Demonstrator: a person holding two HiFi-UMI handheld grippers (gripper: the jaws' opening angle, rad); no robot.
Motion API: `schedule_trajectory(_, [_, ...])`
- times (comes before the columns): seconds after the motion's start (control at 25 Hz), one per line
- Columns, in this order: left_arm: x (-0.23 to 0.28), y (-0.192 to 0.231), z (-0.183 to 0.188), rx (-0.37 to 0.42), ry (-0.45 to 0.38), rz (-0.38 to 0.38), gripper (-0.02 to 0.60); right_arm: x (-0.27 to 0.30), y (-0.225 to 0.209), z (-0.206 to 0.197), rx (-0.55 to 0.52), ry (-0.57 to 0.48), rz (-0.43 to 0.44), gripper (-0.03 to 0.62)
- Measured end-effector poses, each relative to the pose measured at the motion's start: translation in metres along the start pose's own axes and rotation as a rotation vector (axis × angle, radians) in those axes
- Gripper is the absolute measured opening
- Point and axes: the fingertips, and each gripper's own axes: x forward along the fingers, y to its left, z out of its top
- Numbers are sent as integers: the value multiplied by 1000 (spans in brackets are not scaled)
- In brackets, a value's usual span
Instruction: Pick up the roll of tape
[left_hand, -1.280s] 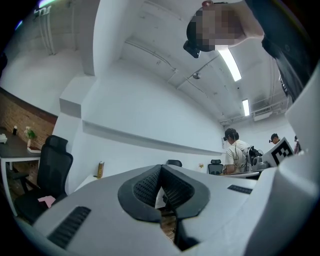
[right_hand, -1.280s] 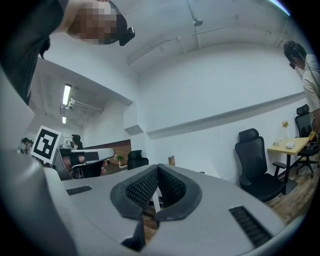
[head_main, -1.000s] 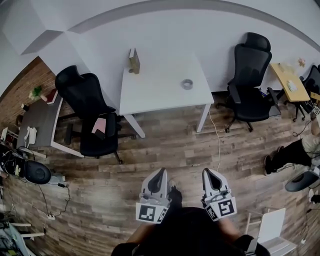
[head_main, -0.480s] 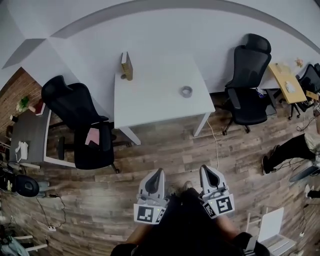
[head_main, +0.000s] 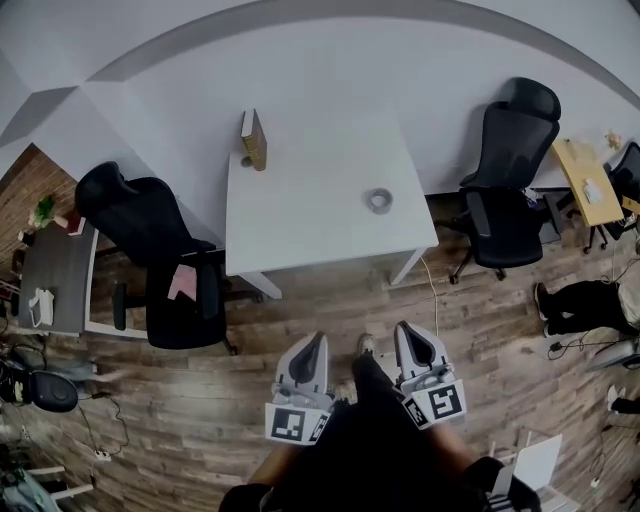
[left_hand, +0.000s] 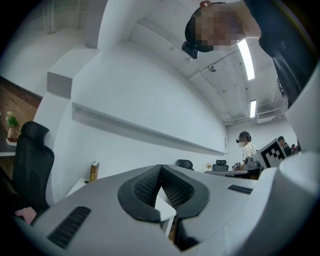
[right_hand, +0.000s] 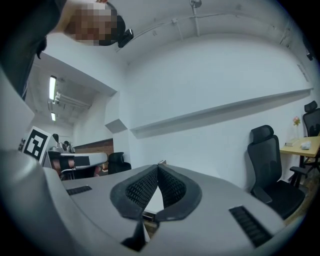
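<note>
Abreast, left gripper (head_main: 317, 342) and right gripper (head_main: 407, 329) point forward.

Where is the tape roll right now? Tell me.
Head view: the tape lies on the white table, right of centre, well apart from the book standing at the table's back left corner.

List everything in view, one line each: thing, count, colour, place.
table: one, white, against the wall ahead
roll of tape: one, grey, lying flat on the table's right part
book: one, brown, upright at the table's far left corner
office chairs: two, black, one at each side of the table
desk: one, grey, far left
wooden desk: one, tan, far right
floor: wood planks, brown
left gripper: one, grey, low centre, shut, empty
right gripper: one, grey, beside it, shut, empty
</note>
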Motion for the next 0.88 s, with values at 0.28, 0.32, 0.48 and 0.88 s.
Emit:
schedule_trajectory(0.28, [81, 12, 9, 23, -21, 39, 23, 58, -60, 8, -4, 10, 46, 14])
schedule_trajectory(0.32, [92, 13, 10, 25, -24, 46, 23, 66, -69, 8, -5, 13, 54, 14])
schedule_trajectory(0.48, [128, 11, 12, 43, -26, 65, 23, 91, -99, 8, -19, 27, 95, 14])
schedule_trajectory(0.88, [192, 21, 8, 35, -18, 79, 23, 146, -152, -13, -12, 90, 102, 14])
